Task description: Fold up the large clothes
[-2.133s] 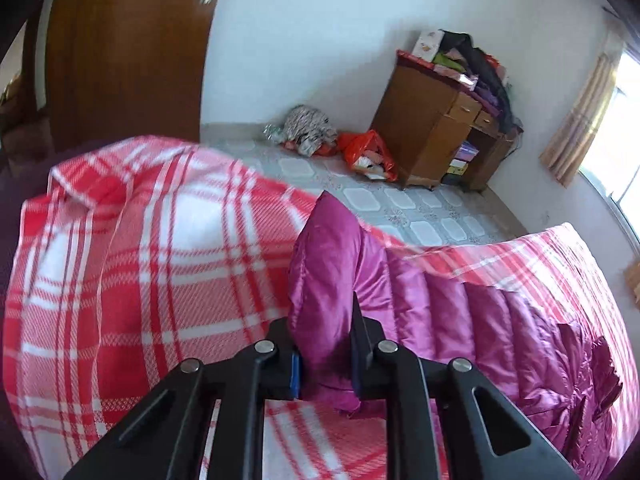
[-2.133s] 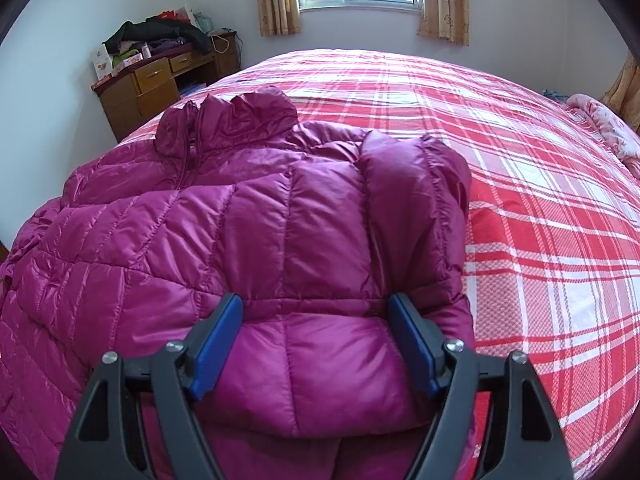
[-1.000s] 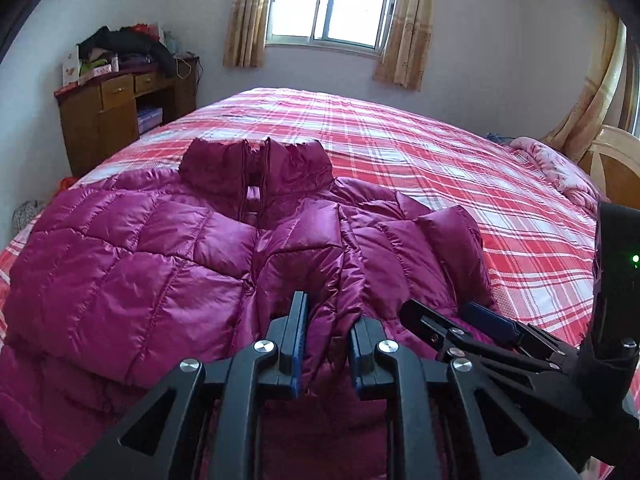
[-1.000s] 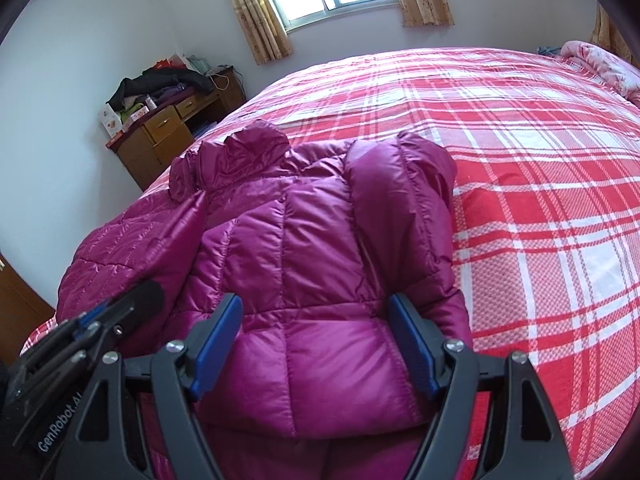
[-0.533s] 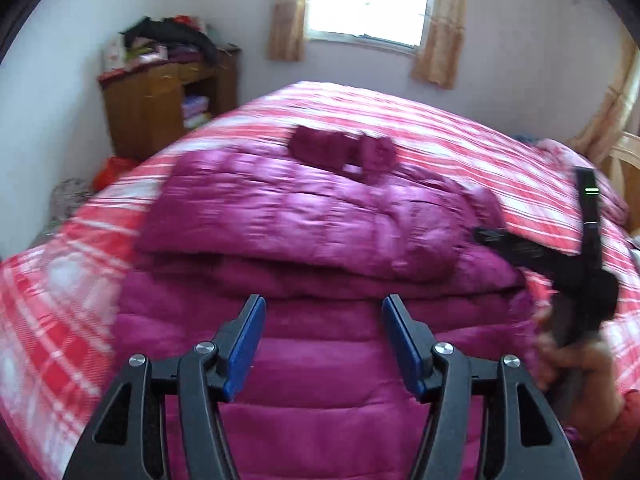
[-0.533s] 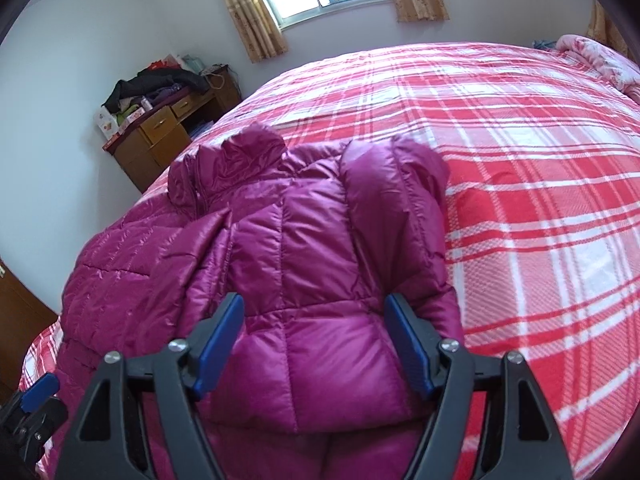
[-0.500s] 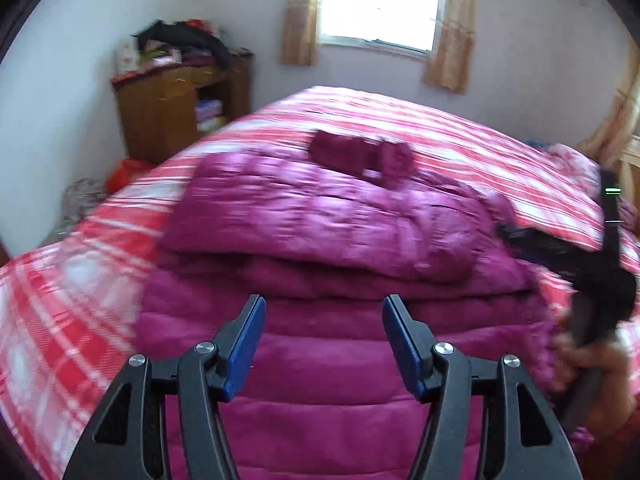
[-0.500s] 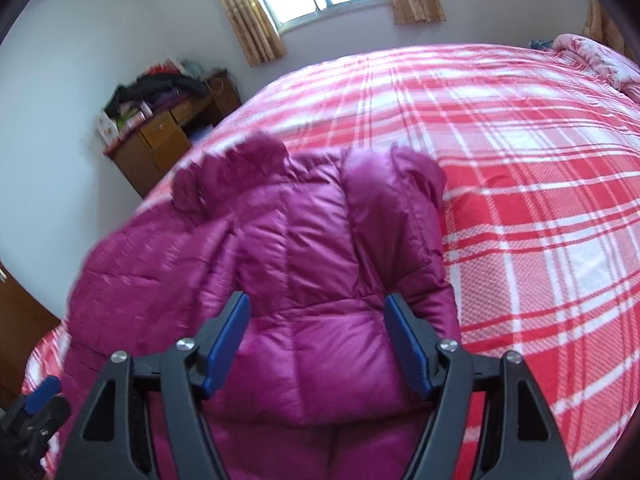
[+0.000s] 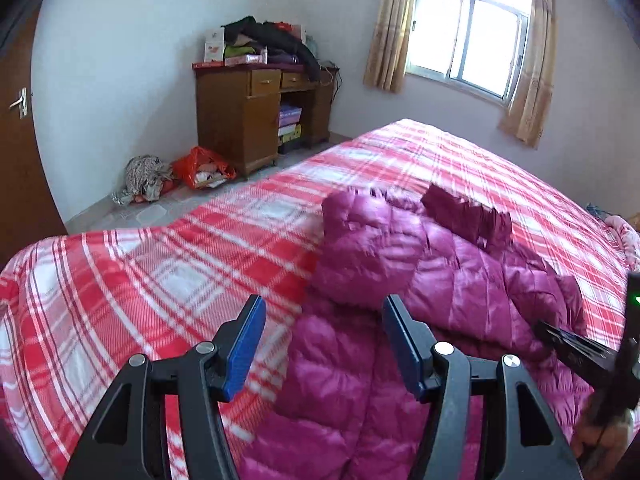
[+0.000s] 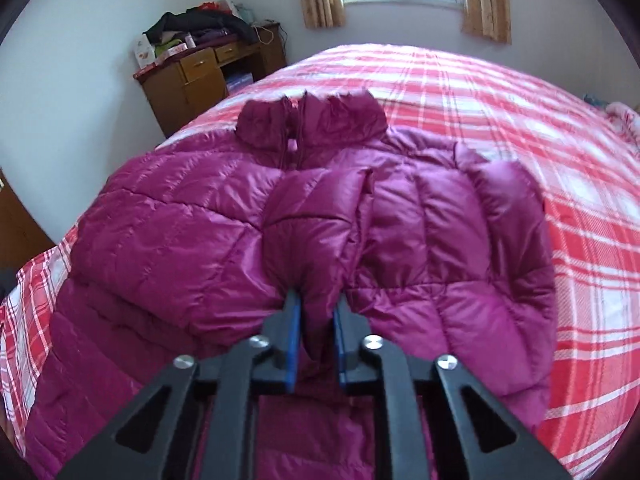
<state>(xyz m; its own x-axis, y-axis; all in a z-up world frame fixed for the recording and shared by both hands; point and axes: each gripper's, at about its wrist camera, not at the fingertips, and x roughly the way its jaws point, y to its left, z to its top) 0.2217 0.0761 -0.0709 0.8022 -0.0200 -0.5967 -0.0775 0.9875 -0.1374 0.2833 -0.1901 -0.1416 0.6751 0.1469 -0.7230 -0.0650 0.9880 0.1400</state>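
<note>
Right wrist view takes in most of the plaid bedspread (image 10: 500,92), red and white, spread over the whole bed, with the magenta puffer jacket (image 10: 168,232) lying on its near left part, collar toward the window. The jacket is quilted and glossy, front side up, the zipper line running down from the collar; its far-side sleeve is folded across the chest, and the near-side one lies over the front too, so the body looks narrowed into a rough rectangle. The right gripper (image 10: 316,308) has its jaws closed hard on a bunched ridge of padding near the middle of the front, having just been closing onto it. In the left wrist view the left gripper (image 9: 322,320) hangs above the jacket's edge where it meets the bedspread, jaws well apart with nothing between the pads.

The step in hand seems to be the sleeves-in stage finishing and the lengthwise fold beginning. The next move probably calls for the left gripper to take a matching hold on the jacket, so both can carry the hem toward the collar evenly; which layers the right pads have caught is hard to tell through the puffed fabric.
</note>
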